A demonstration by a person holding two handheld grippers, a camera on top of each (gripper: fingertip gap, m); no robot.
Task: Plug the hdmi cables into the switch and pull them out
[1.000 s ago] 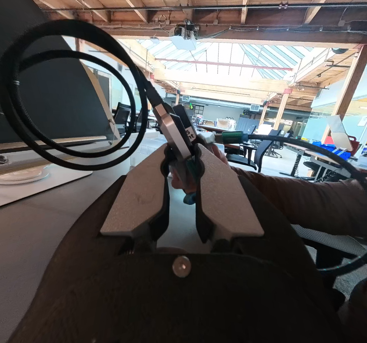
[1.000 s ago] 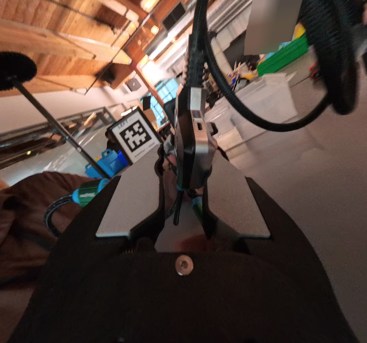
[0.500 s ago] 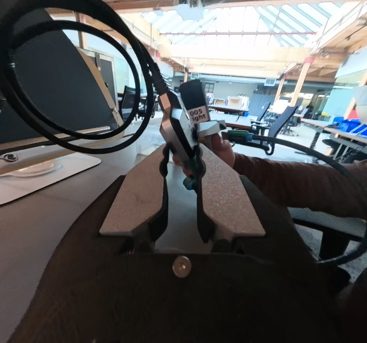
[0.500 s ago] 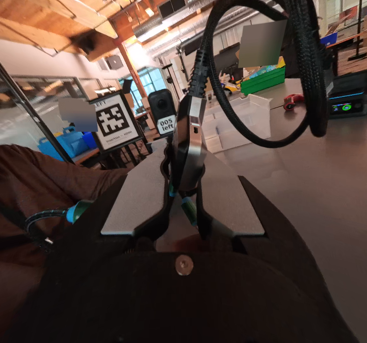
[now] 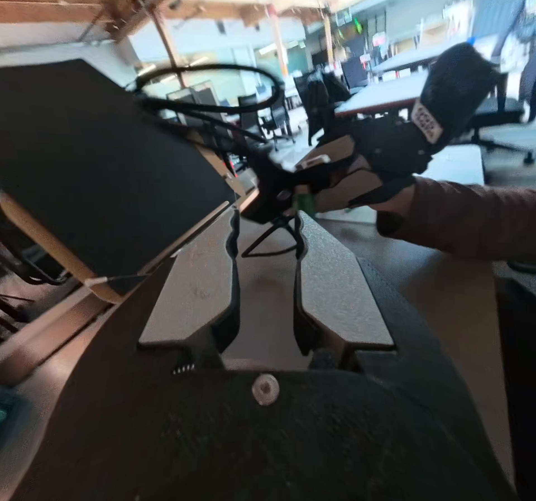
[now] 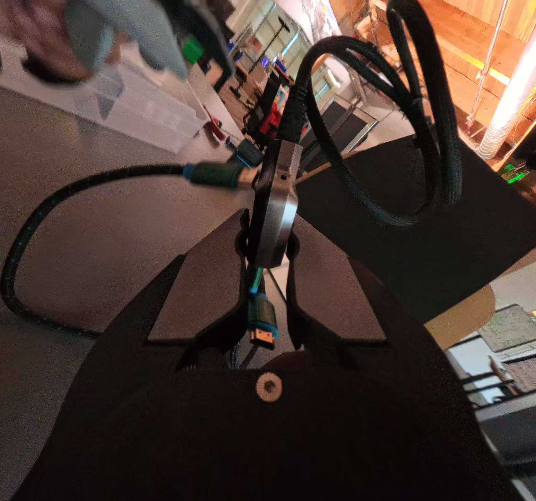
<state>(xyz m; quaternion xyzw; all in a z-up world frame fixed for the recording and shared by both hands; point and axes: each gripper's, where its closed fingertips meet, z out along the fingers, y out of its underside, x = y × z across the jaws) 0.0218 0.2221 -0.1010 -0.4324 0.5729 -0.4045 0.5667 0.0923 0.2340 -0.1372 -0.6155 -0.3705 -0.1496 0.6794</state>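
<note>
My right gripper (image 6: 268, 237) is shut on the flat silver and black switch (image 6: 275, 205), held on edge above the table. A green and blue HDMI plug (image 6: 214, 174) meets the switch's left side, its black cable (image 6: 43, 211) curving down to the left. A second green plug (image 6: 262, 319) hangs below the switch between my finger bases, its gold end bare. The switch's own braided cable (image 6: 420, 110) loops up to the right. My left gripper (image 5: 268, 226) is open and empty, just short of the switch (image 5: 261, 194), which the right gripper (image 5: 342, 174) holds.
A black slanted panel (image 5: 87, 153) stands at the left; it also shows in the right wrist view (image 6: 406, 240). The grey table (image 5: 406, 284) lies below. A clear plastic bin (image 6: 139, 110) and a blurred hand (image 6: 43, 37) are at the far left. A brown sleeve (image 5: 464, 211) reaches in from the right. Some 9 cm of space lies between my two pairs of fingers.
My right gripper closed on the switch while the left still held it. The left gripper has since opened, let go and drawn back. Both views have swung round.
</note>
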